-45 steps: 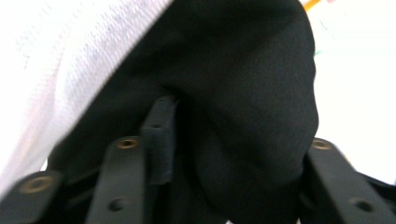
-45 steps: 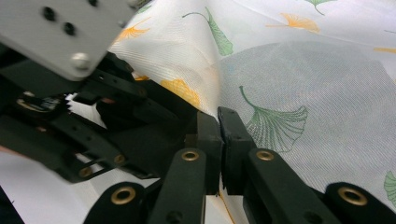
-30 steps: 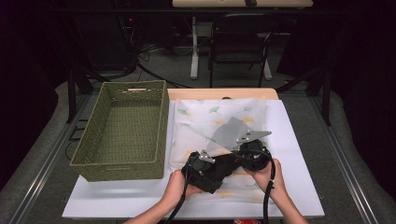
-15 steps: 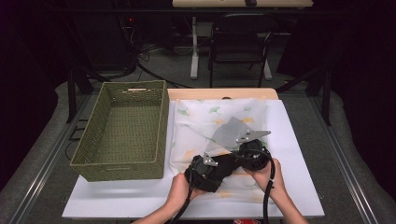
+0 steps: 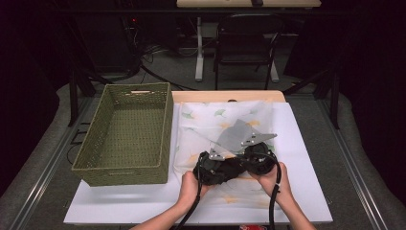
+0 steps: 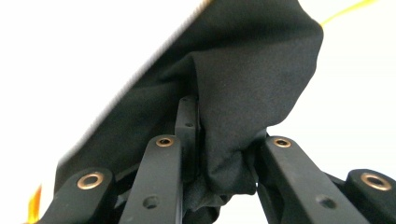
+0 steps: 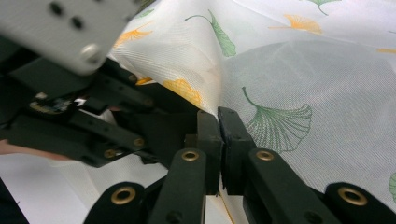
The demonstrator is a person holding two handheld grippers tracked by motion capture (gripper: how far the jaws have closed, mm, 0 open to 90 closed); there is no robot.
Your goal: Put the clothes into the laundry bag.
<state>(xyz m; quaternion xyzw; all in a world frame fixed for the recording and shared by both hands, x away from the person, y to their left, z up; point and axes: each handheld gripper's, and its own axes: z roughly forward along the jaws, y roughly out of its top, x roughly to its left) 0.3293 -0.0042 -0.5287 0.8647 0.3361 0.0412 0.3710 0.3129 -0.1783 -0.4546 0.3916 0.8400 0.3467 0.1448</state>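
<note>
The left gripper (image 5: 216,168) jaws have just closed on the black cloth (image 6: 252,84), while the right gripper (image 7: 218,122) jaws pinch the leaf-print fabric (image 7: 299,79), so both pieces look secured for lifting.

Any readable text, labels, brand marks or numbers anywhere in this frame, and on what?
None can be read.
The white cloth bears only green and orange leaf prints, no lettering.
The black cloth pinched in the left gripper is plain.
The woven basket carries no label.
A small red thing at the table's near edge is too small to read.

Blk cloth (image 6: 243,84); wht sheet (image 7: 327,70) w/ green+orange leaves
</note>
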